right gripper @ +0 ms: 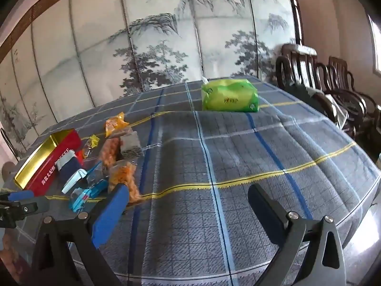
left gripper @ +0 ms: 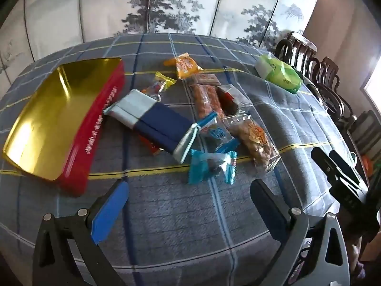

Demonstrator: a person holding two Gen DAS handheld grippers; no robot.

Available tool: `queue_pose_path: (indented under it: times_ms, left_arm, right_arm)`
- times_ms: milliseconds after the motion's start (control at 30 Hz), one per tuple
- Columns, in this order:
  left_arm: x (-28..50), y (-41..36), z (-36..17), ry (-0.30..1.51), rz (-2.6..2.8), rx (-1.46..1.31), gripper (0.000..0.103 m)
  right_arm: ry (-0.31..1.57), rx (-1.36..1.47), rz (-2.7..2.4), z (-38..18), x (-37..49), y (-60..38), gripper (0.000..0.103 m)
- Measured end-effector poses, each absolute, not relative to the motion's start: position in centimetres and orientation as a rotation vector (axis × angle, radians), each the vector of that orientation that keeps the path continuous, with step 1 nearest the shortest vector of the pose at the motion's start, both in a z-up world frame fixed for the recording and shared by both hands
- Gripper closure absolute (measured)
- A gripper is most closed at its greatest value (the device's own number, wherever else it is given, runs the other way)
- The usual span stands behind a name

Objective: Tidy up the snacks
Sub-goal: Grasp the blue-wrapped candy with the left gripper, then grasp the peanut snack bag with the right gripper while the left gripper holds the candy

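Near edge of table, L side: my left gripper (left gripper: 188, 205) hovers over the plaid cloth (left gripper: 166, 226), jaws spread wide, nothing between them.
Near edge, R side: my right gripper (right gripper: 188, 205) likewise wide apart and empty, above bare cloth; I see it in the left view at far right.
Snack pile, mid-table: closest to me a blue candy wrapper (left gripper: 212, 166); just behind it a clear pack of brown snacks (left gripper: 257, 143) and a long navy/silver pack (left gripper: 157, 121), which lies tilted over smaller pkts.
Further back in pile: orange-red stick pack (left gripper: 207, 100), small yellow-end candy (left gripper: 162, 81), orange packet (left gripper: 185, 65) at the far end.
Tin: red box w/ gold inside (left gripper: 54, 119), L of pile, near table's left edge; navy pack's end is just beside its red wall, can't tell if touching.
Far right corner: green tissue pack (right gripper: 228, 95), well apart from the snacks.
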State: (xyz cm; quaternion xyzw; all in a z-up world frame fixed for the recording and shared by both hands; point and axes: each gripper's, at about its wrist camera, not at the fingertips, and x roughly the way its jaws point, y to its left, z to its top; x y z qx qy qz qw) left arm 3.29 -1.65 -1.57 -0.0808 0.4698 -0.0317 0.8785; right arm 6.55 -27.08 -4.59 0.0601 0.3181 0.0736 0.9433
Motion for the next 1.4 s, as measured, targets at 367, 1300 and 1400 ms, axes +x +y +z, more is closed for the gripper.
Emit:
queue_pose_path:
  times_ms: [367, 1300, 1400]
  left_arm:
    - [6.6, -4.1, -3.6, 1.051, -0.117, -0.127, 0.011]
    - [4.3, -4.5, -3.0, 1.053, -0.143, -0.061, 0.080]
    - [3.4, -4.1, -2.3, 1.041, -0.138, -0.053, 0.079]
  right_arm:
    - [0.653, 0.138, 0.167, -3.7, 6.7, -26.4, 0.001]
    - [0.696, 0.171, 0.194, -5.0, 7.8, -27.0, 0.001]
    - [0.696, 0.171, 0.224, -4.9, 7.7, -26.5, 0.001]
